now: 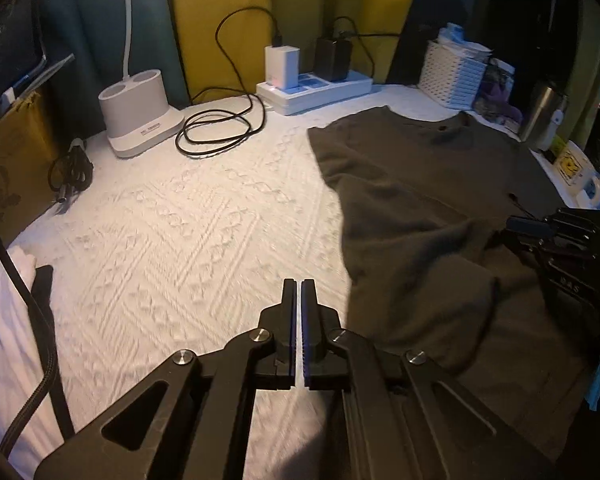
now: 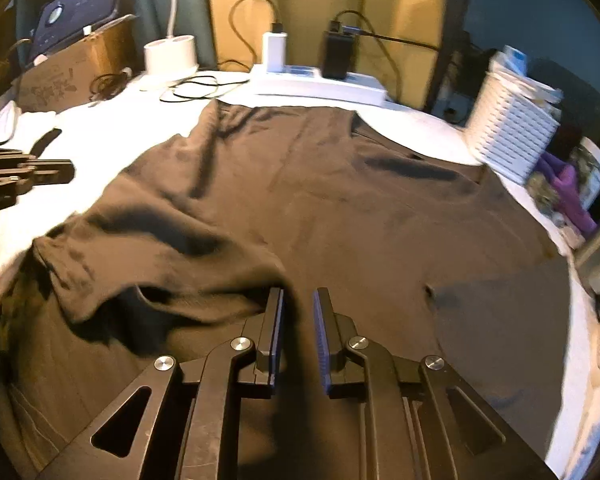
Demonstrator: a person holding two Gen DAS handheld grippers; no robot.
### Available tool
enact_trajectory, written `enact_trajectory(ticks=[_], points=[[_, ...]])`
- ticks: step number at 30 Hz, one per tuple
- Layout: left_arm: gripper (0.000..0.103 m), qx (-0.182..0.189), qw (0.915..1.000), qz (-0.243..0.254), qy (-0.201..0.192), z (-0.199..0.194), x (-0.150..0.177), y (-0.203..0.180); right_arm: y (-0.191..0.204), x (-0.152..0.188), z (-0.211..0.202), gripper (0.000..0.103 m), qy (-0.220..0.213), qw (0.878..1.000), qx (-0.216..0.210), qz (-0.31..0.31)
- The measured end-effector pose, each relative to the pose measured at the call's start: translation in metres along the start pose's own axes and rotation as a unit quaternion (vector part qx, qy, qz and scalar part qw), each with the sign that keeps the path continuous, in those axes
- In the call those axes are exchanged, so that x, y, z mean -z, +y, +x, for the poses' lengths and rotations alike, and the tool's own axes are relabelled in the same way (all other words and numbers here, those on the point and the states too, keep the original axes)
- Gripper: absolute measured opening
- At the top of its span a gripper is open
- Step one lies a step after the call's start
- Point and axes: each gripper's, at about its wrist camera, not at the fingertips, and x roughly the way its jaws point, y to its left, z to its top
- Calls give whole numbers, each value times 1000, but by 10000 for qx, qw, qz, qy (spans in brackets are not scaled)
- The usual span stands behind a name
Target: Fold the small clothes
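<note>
Across bedspread, shirt, collar rightward.

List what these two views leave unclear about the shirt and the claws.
- Shirt: its near hem is hidden behind the right claw in the right wrist view.
- Shirt's right side: cut off by the frame edge in the left wrist view, partly behind the right claw.
- Left claw: whether its nearly closed fingers pinch anything is unclear.
- Small label on the lamp base: too small to read.
</note>
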Motion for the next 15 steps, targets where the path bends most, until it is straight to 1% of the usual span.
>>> enact_trajectory(ticks=[1,2,3,4,5,6,7,8,9,10,11,15], points=[[10,21,10000,10,-32,-4,2,-3,-4,4,-4,16,-4,10000,45,64],[24,53,10000,12,-65,-9,4,-5,-8,8,-8,16,-17,9999,98,111],[41,87,9999,10,-102,-13,6,-7,-12,12,-12,16,-33,9997,156,163],[46,133,9998,4,-160,-18,8,-10,-15,14,-15,16,-38,9996,198,209],[49,171,9996,-1,-206,-22,9,-12,-19,18,-20,16,-42,9993,248,272],[49,201,9995,12,-233,-27,11,-15,-23,22,-23,18,-41,9991,291,320],[49,216,9994,45,-255,-31,13,-19,-26,25,-27,22,-44,9988,330,363],[49,223,9993,80,-279,-34,15,-22,-30,29,-31,42,-53,9984,370,420],[49,226,9992,111,-296,-38,17,-26,-34,34,-37,71,-87,9979,394,504],[49,238,9991,148,-310,-42,20,-30,-37,38,-42,79,-145,9975,398,572],[49,247,9991,160,-318,-45,22,-32,-41,41,-47,81,-205,9970,404,626],[49,257,9989,182,-341,-55,32,-41,-53,60,-68,81,-265,9951,597,746]])
